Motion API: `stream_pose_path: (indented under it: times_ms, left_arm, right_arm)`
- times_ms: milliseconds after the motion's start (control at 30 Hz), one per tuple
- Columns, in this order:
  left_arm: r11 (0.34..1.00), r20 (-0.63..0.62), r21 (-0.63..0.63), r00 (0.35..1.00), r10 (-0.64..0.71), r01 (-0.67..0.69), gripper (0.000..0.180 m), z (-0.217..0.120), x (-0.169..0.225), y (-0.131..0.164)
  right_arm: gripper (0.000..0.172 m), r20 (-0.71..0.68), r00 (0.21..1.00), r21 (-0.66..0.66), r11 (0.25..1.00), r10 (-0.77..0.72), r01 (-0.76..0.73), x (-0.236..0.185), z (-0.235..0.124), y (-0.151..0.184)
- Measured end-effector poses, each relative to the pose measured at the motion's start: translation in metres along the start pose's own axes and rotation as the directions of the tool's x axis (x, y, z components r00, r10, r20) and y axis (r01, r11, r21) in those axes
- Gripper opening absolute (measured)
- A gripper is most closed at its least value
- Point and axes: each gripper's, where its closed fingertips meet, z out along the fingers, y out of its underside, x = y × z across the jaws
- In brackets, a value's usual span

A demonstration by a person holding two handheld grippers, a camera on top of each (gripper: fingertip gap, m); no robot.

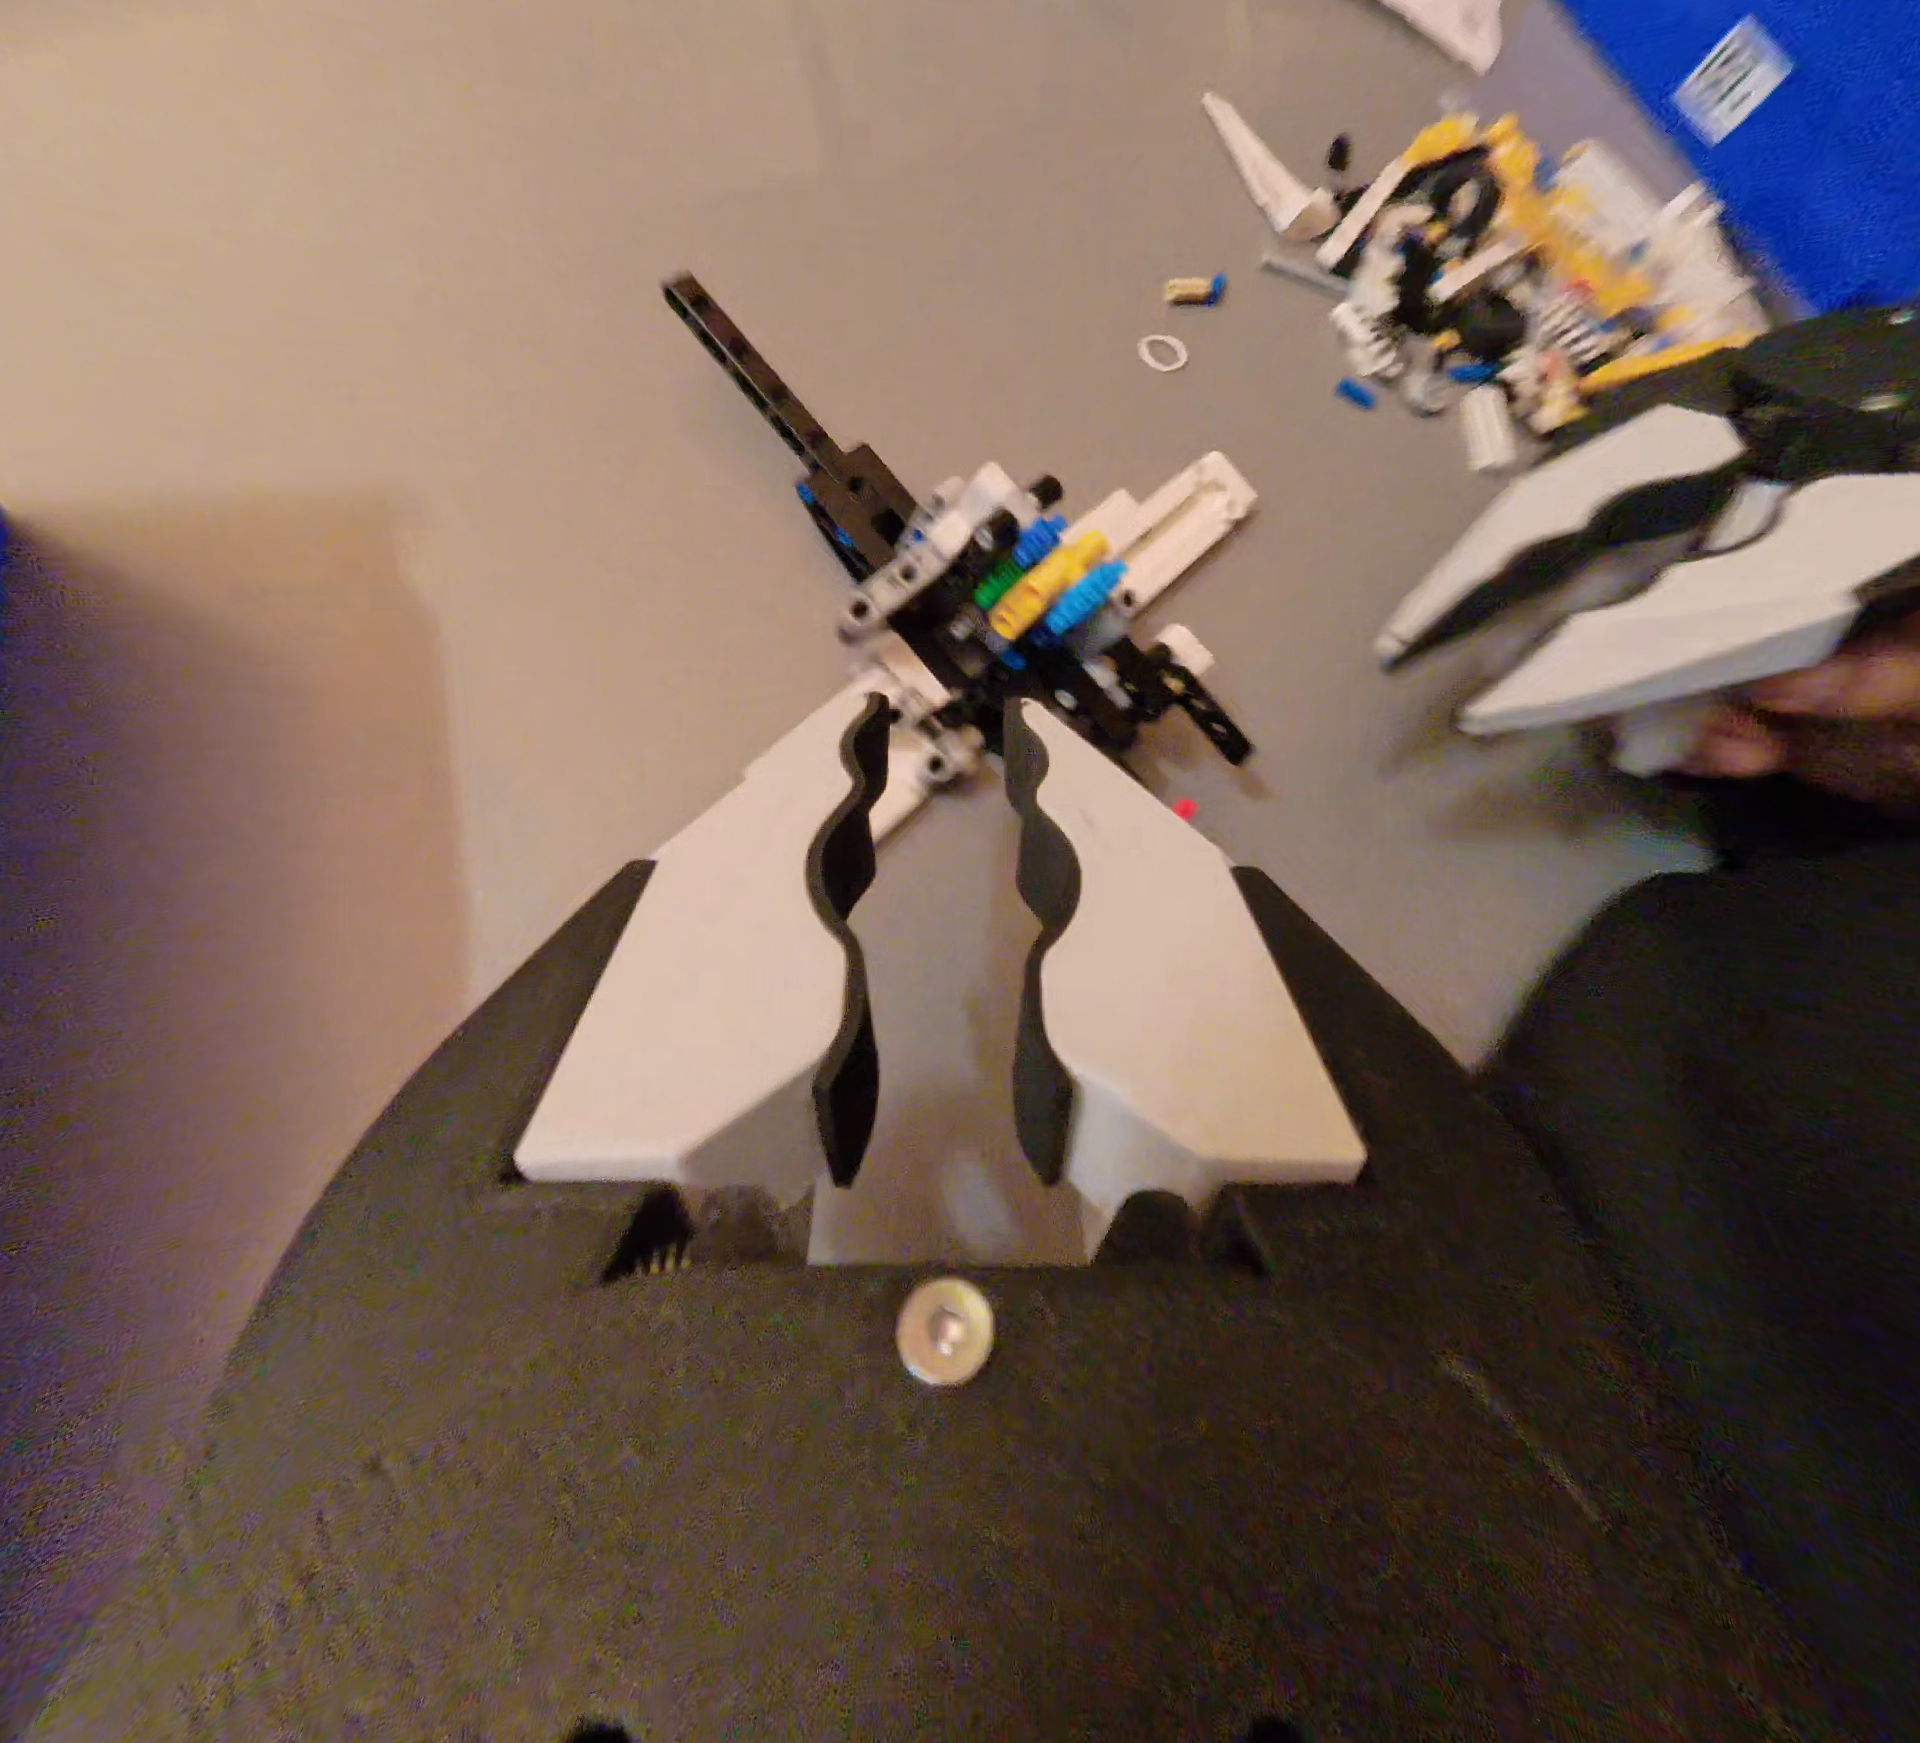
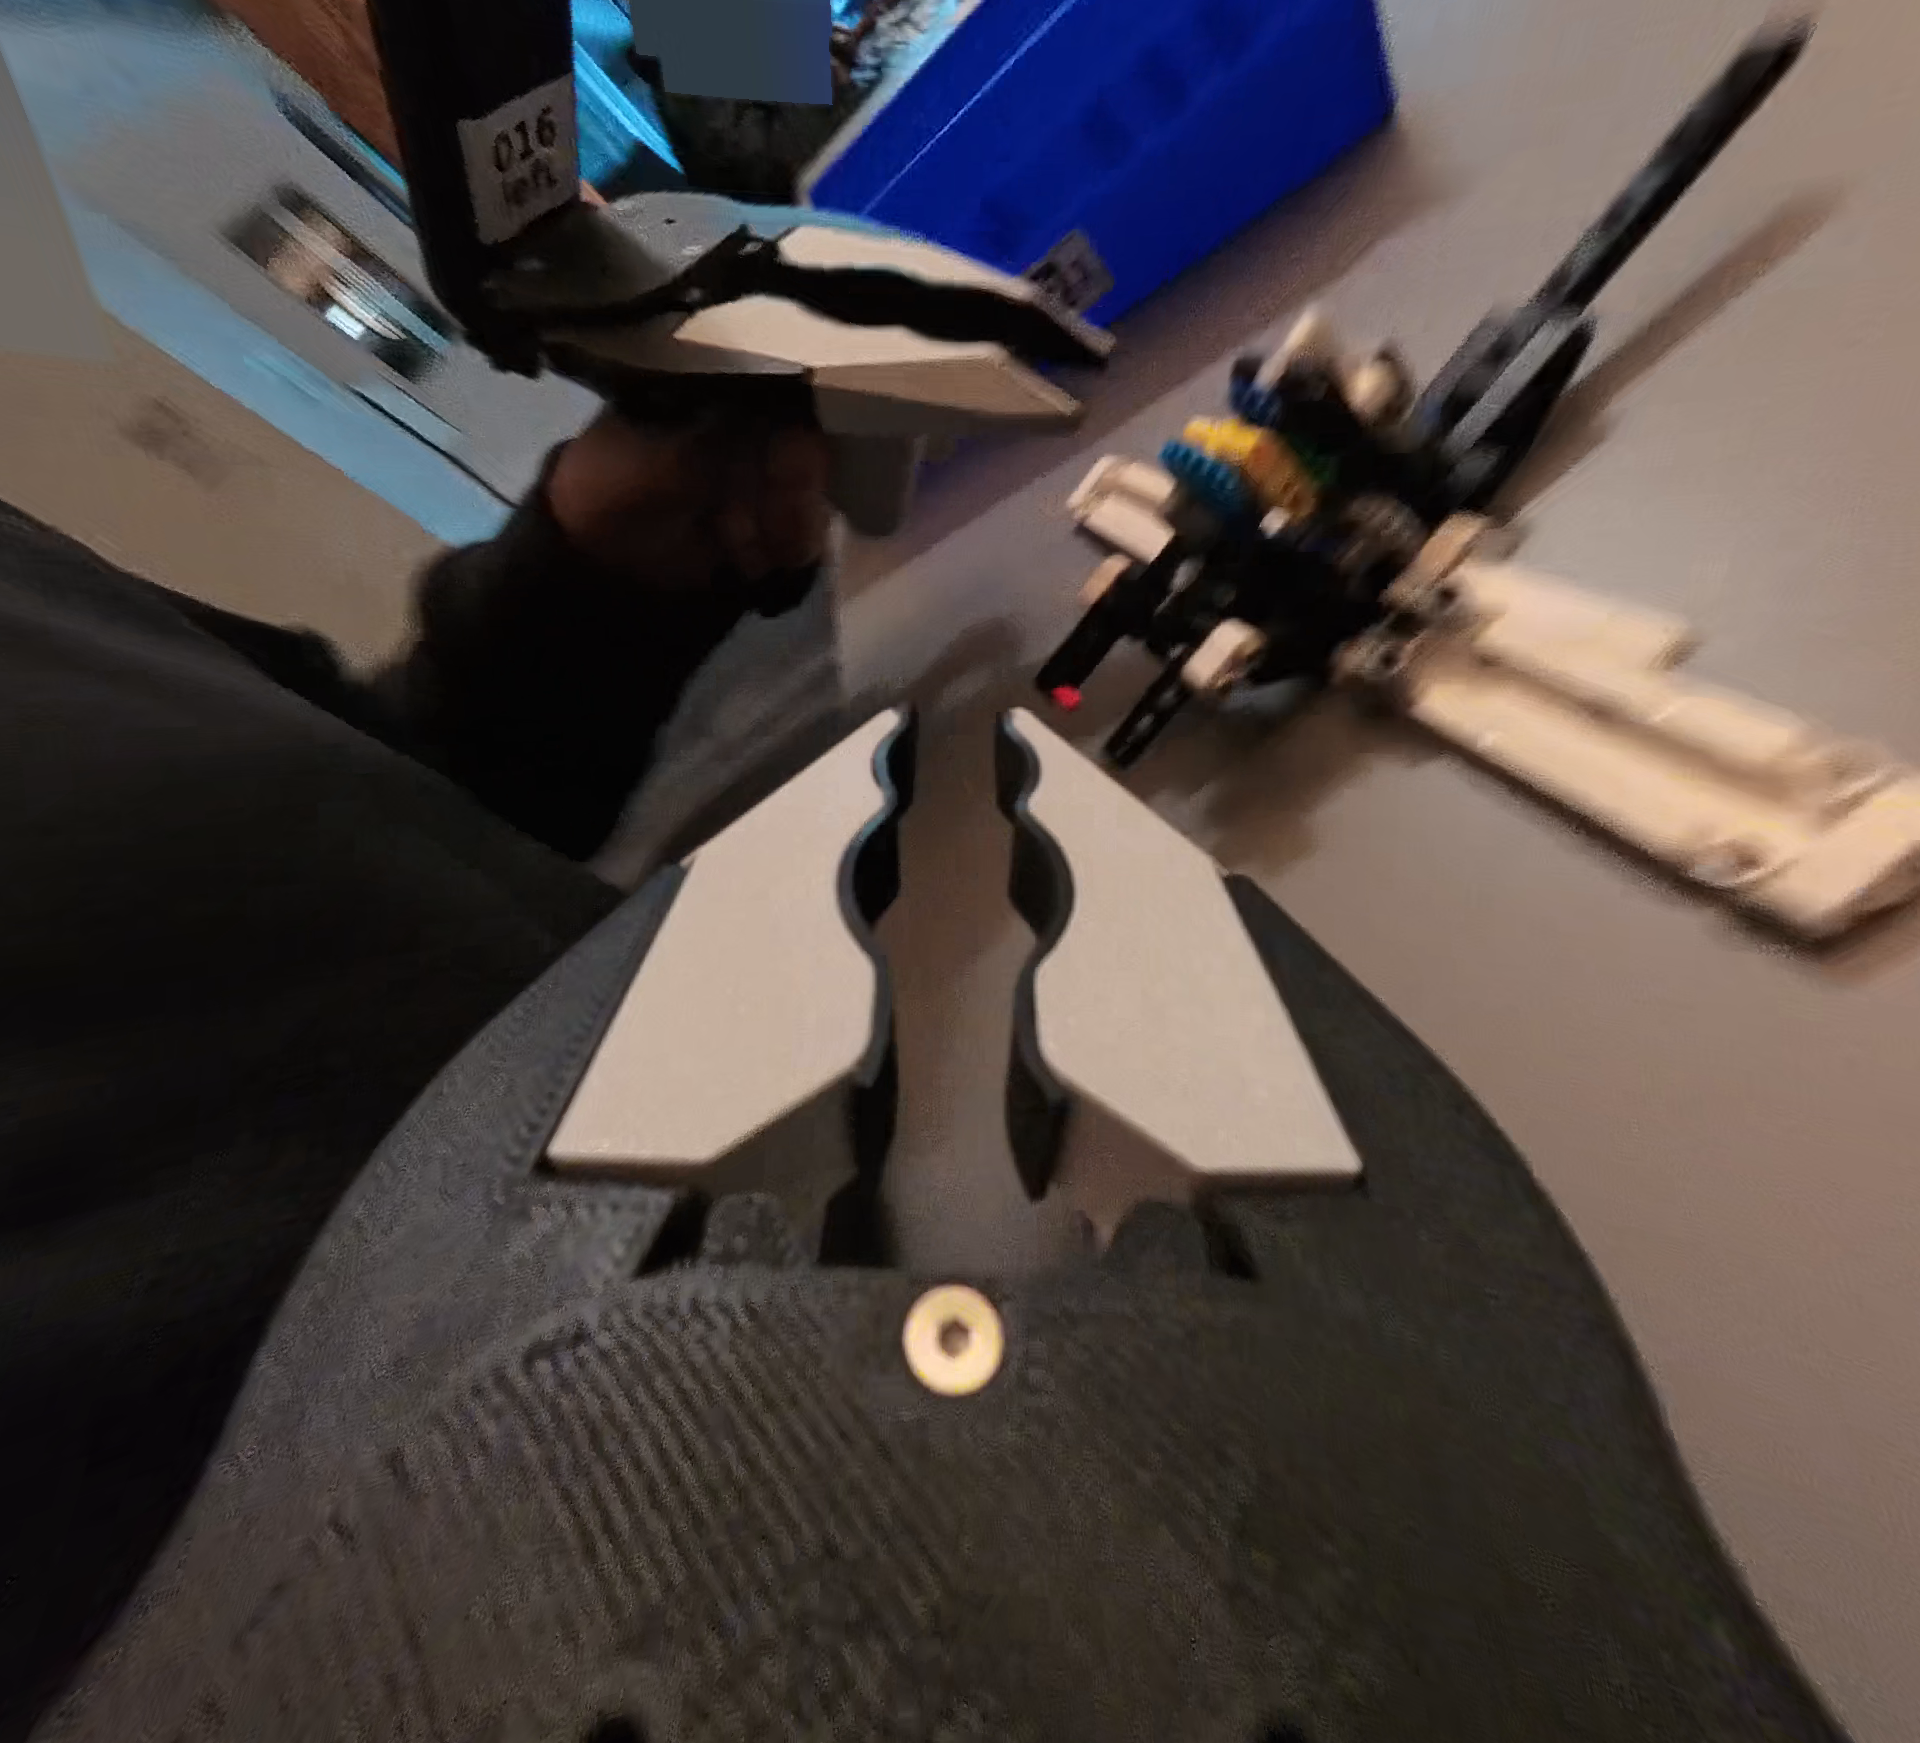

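- Left of centre on the grey counter (image 1: 436, 259), the left claw (image 1: 940, 717) has its fingers spread a little, and we see nothing pinched between the dark wavy pads.
- Just past its tips lies the brick model (image 1: 997, 581): a long black beam pointing far-left, white panels crossing it, and blue, yellow and green gears in the middle.
- A white beam at the model's near end shows in the gap between the tips. The picture is blurred, so the fingers may hover above it rather than touch it; the right wrist view suggests they hang clear of the model.
- A tiny red piece (image 1: 1184, 807) sits on the counter just right of the left claw, near the model's short black arm.
- Farther away and to the right lie a white ring (image 1: 1162, 352) and a small tan and blue pin (image 1: 1193, 290).
- Right of these is a loose pile of bricks (image 1: 1455, 280), yellow, black and white.
- The right claw (image 2: 956, 727) is held to the right of the model, well apart from it, its fingers slightly spread with bare counter between them.
- At the far right stands a blue bin (image 1: 1766, 31).
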Motion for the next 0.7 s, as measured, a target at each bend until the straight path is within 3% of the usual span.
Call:
stream_pose_path:
  times_ms: [67, 133, 233, 300, 433, 700]
  left_arm:
    - [0.987, -0.137, -0.003, 0.977, -0.160, 0.162, 0.025, -0.007, 0.017, 0.015]
    - [0.935, -0.273, -0.051, 0.896, -0.350, 0.350, 0.030, -0.011, 0.035, 0.031]
    - [0.806, -0.431, -0.079, 0.708, -0.559, 0.587, 0.035, -0.011, 0.047, 0.033]
    - [0.745, -0.486, -0.109, 0.618, -0.618, 0.658, 0.034, -0.005, 0.049, 0.031]
    - [0.722, -0.493, -0.154, 0.581, -0.648, 0.675, 0.032, 0.011, 0.056, 0.035]
    - [0.697, -0.483, -0.175, 0.556, -0.676, 0.696, 0.018, 0.024, 0.054, 0.032]
  right_arm:
    - [0.021, -0.104, 0.963, -0.049, 0.968, -0.249, 0.245, 0.007, -0.001, -0.007]
    - [0.029, -0.172, 0.862, -0.139, 0.878, -0.477, 0.458, 0.013, 0.003, -0.009]
    - [0.031, -0.121, 0.713, -0.260, 0.715, -0.691, 0.649, 0.013, 0.017, 0.000]
    - [0.029, -0.042, 0.653, -0.291, 0.635, -0.756, 0.716, 0.013, 0.025, 0.009]
    - [0.021, 0.060, 0.585, -0.304, 0.543, -0.809, 0.783, 0.019, 0.032, 0.014]
    - [0.017, 0.157, 0.536, -0.321, 0.470, -0.829, 0.822, 0.030, 0.043, 0.022]
